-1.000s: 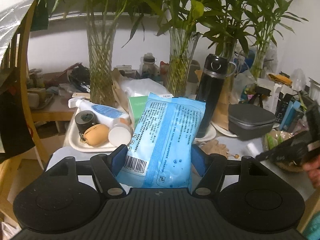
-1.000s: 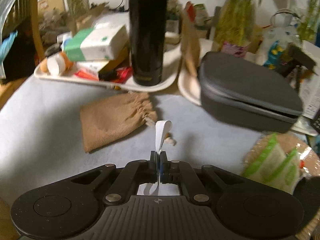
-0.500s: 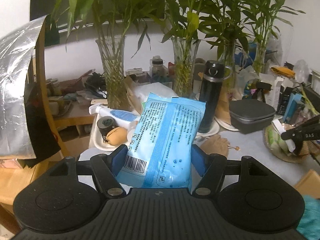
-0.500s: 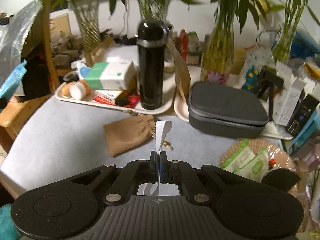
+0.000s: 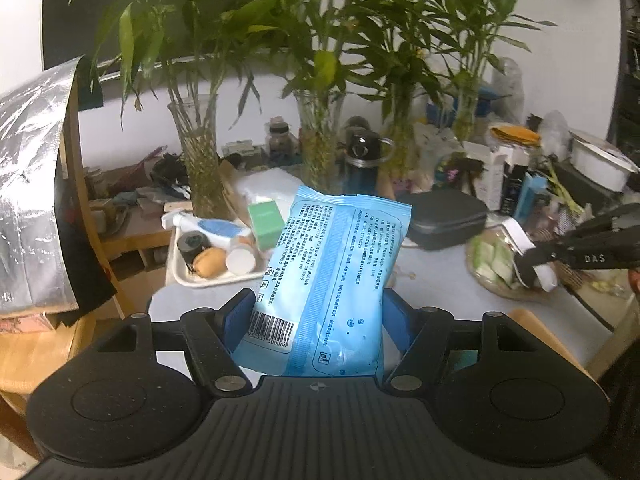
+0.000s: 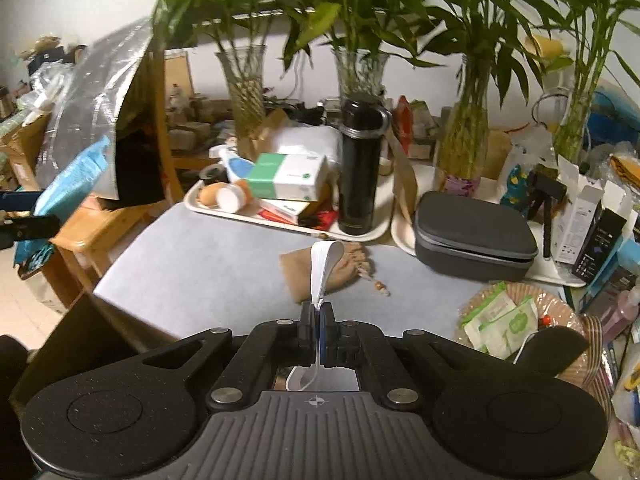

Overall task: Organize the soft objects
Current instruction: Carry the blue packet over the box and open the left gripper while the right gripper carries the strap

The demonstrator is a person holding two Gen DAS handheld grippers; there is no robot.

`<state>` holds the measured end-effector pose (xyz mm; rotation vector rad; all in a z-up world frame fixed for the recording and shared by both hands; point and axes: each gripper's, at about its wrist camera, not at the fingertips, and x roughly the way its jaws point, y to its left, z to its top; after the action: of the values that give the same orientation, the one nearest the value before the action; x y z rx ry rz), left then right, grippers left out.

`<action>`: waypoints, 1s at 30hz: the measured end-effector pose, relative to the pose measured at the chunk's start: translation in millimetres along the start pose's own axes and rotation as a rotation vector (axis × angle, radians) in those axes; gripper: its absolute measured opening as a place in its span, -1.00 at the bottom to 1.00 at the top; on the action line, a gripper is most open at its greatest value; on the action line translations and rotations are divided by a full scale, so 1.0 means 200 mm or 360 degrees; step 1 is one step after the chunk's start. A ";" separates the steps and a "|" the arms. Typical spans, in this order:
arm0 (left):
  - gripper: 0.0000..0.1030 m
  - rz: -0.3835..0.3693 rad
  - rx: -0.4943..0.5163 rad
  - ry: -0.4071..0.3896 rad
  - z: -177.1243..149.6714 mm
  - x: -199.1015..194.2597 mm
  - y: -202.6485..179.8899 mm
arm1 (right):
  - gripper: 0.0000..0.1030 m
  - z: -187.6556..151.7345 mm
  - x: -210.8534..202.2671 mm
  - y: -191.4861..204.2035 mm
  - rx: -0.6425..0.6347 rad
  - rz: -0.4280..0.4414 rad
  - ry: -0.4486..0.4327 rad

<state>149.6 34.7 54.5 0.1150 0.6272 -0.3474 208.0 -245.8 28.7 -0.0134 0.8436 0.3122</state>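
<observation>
My left gripper is shut on a light blue soft pack with printed text and a barcode; it stands upright between the blue pads, high over the grey table. That same pack shows at the far left of the right wrist view. My right gripper is shut on a thin white strip that loops up from the pads; it shows at the right in the left wrist view. A tan drawstring pouch lies on the table. A woven basket at the right holds green-and-white sachets.
A white tray carries boxes, bottles and a black flask. A dark grey zip case sits to its right. Glass vases of bamboo line the back. A wooden chair with a silver cover stands at the left.
Both grippers have risen and drawn back from the table, so everything on it looks smaller and lower. The blue pack and the white strip stay gripped as before.
</observation>
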 end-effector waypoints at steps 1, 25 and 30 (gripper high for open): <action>0.31 -0.0009 -0.0010 0.0016 -0.01 -0.01 -0.01 | -0.92 -0.01 -0.03 0.01 -0.0006 0.0011 -0.0007; 0.65 -0.0329 -0.0622 0.0383 -0.30 -0.03 0.01 | -0.92 -0.21 -0.39 0.13 0.0053 0.0086 -0.0099; 0.65 -0.0286 -0.0528 0.0326 -0.33 -0.10 -0.03 | -0.92 -0.25 -0.41 0.13 0.0088 0.0104 -0.0089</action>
<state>95.8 48.9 14.3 -0.2271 0.8928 -0.4031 112.9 -248.9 58.5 0.0742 0.7981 0.3492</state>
